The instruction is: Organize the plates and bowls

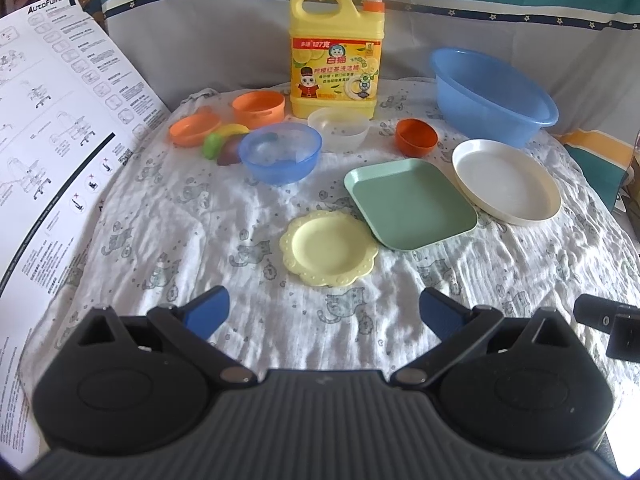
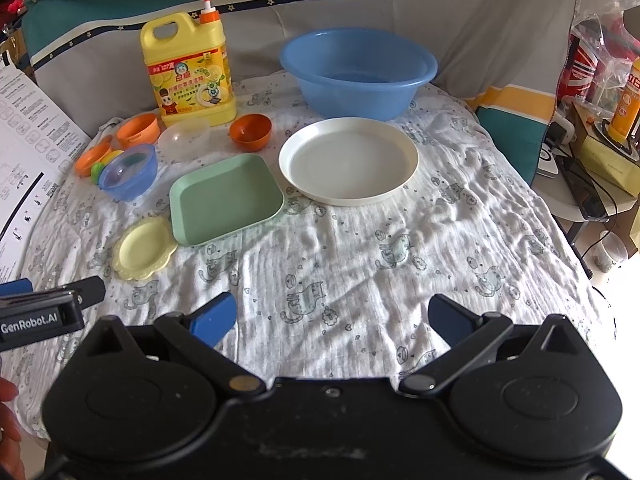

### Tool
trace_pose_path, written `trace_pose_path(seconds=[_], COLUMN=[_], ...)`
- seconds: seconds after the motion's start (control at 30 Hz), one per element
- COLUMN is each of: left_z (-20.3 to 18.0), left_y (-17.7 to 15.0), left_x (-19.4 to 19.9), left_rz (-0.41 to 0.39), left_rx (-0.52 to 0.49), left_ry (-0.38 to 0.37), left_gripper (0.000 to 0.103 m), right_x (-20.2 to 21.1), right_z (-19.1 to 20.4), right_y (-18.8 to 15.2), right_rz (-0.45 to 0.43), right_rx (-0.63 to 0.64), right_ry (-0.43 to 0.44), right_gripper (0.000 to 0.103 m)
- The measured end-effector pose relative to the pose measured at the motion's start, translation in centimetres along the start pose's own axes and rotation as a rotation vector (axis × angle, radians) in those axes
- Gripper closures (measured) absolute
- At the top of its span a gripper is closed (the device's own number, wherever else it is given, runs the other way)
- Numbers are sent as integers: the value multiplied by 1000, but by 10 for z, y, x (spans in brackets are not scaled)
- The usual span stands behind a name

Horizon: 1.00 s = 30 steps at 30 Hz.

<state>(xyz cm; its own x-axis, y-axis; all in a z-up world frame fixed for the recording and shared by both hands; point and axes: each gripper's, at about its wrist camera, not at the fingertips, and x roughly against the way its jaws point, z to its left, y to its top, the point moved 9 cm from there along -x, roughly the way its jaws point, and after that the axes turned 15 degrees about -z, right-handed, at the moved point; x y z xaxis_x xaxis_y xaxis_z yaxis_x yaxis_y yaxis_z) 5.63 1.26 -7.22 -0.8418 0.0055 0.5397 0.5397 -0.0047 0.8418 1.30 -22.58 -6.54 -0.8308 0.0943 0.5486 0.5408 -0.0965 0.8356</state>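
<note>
**Plastic dishes spread on a crumpled cat-print cloth, both grippers wide apart**

The landmark is a tall yellow detergent jug [image 1: 334,54] with an orange pump. Just in front of it sits a frosted clear bowl [image 1: 339,127]; to that bowl's right, a small orange bowl [image 1: 417,136]; to its left, a translucent blue bowl [image 1: 281,153]. A large glossy blue basin [image 1: 492,94] stands right of the jug. Nearer the camera lie a smooth round white plate [image 1: 505,176], a square mint-green plate [image 1: 412,203] and a scalloped pale yellow plate [image 1: 329,247].

The left gripper [image 1: 324,310] and right gripper [image 2: 333,314] hover above the cloth [image 1: 200,248], blue-tipped fingers spread, holding nothing.

Only the right wrist view shows cluttered shelving [image 2: 600,120] beyond the cloth's right side.
</note>
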Motion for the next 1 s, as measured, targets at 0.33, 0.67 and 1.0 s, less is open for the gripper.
trace_pose_path(seconds=[0.33,0.67,1.0], left_z=[-3,-9,-49], left_y=[-1,-7,11], left_x=[-6,-24,-66], left_rz=[7,25,-7], left_rx=[-15,-23,-81], left_ry=[-4,-25,-114], left_gripper=[0,0,0], right_x=[-7,-25,-71], right_z=[-2,-12,-49], right_y=[-4,-13,4], right_rz=[17,50,-9], right_rx=[-1,-8,-72], right_ry=[-5,-12,-5], right_gripper=[0,0,0])
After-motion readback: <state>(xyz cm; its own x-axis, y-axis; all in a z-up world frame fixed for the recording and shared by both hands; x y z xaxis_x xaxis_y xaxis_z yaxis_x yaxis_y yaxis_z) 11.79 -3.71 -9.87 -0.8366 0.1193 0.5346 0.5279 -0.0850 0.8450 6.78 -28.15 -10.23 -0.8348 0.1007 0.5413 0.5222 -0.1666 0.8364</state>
